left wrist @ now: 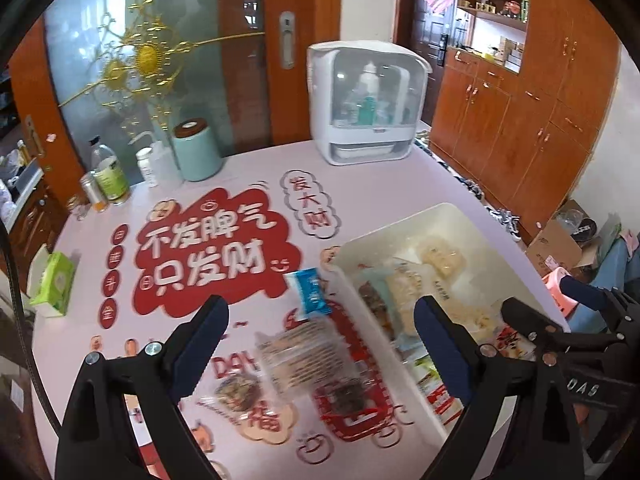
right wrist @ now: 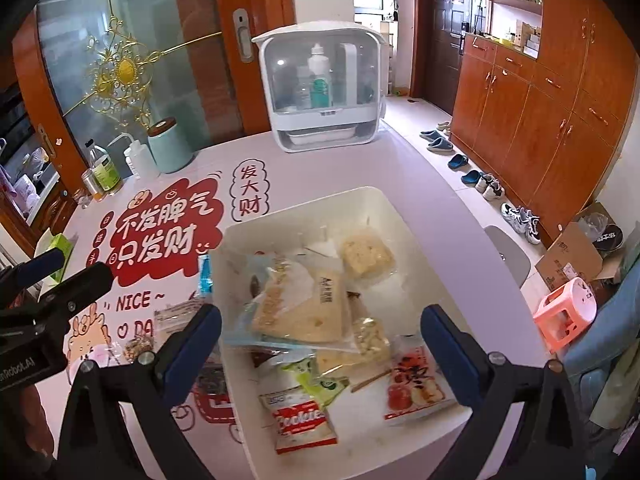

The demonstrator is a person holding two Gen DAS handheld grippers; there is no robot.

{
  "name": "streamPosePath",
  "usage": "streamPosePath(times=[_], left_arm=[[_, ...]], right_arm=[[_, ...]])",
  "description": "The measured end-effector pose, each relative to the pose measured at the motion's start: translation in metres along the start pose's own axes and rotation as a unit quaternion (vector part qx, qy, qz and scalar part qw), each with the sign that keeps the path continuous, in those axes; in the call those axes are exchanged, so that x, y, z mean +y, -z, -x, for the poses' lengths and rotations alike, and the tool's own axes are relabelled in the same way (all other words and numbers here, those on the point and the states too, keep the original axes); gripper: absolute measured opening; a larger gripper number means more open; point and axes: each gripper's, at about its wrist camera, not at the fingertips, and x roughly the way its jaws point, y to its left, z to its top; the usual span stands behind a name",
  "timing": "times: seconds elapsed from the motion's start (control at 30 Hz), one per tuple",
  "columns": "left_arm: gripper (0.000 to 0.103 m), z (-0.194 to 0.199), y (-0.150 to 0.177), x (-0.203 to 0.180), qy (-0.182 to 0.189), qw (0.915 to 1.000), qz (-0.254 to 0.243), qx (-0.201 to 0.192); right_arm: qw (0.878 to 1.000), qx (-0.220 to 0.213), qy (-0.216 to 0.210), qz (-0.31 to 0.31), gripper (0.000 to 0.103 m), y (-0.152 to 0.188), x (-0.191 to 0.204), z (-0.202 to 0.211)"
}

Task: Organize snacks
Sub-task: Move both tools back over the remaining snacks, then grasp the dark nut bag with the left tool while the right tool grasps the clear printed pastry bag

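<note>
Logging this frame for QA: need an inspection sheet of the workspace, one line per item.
Surface: pink table with red printed decals.
Job's things: white bin holding many snack packs, Cookies pack nearest; blue packet and clear cracker pack lie outside it on the table.
Clutter: white sterilizer box, mint canister, bottles, tissue box.
Grippers: left tongs open, empty; right tongs open, empty, over the bin.
Cables: black cable at left edge.
Surroundings: wooden cabinets, shoes on the floor, pink stool.

Left wrist view: the tabletop (left wrist: 248, 160) is seen from above, close, facing the far edge. Right wrist view: set rightward, over the white bin (right wrist: 372, 196). The bin and dish cabinet (right wrist: 320, 92) are shared.
</note>
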Motion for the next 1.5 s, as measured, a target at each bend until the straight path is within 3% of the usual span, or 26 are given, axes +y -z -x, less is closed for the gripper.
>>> streamPosePath(times=[0.43, 0.73, 1.03, 1.37, 1.43, 1.5], left_arm=[[0.093, 0.047, 0.025, 0.109, -0.056, 0.9973, 0.045, -0.017], [0.093, 0.046, 0.052, 0.158, -0.057, 0.9975, 0.042, 0.003], [0.093, -0.008, 0.081, 0.156, -0.019, 0.9979, -0.004, 0.062], [0.093, -0.118, 0.115, 0.137, 0.030, 0.9851, -0.003, 0.169], [0.080, -0.132, 0.118, 0.137, 0.037, 0.9833, 0.004, 0.178], [0.076, -0.146, 0.120, 0.138, 0.043, 0.9802, 0.014, 0.193]], right_arm=[[0.999, -0.049, 0.006, 0.003, 0.101, 0.015, 0.060, 0.030], [0.998, -0.054, -0.024, -0.003, 0.100, 0.035, 0.110, 0.039], [0.999, 0.018, -0.004, -0.043, 0.100, 0.057, 0.136, 0.011], [0.979, 0.113, -0.042, -0.166, 0.086, 0.073, 0.113, -0.042], [0.977, 0.121, -0.040, -0.172, 0.085, 0.075, 0.111, -0.047], [0.976, 0.126, -0.037, -0.174, 0.085, 0.075, 0.110, -0.050]])
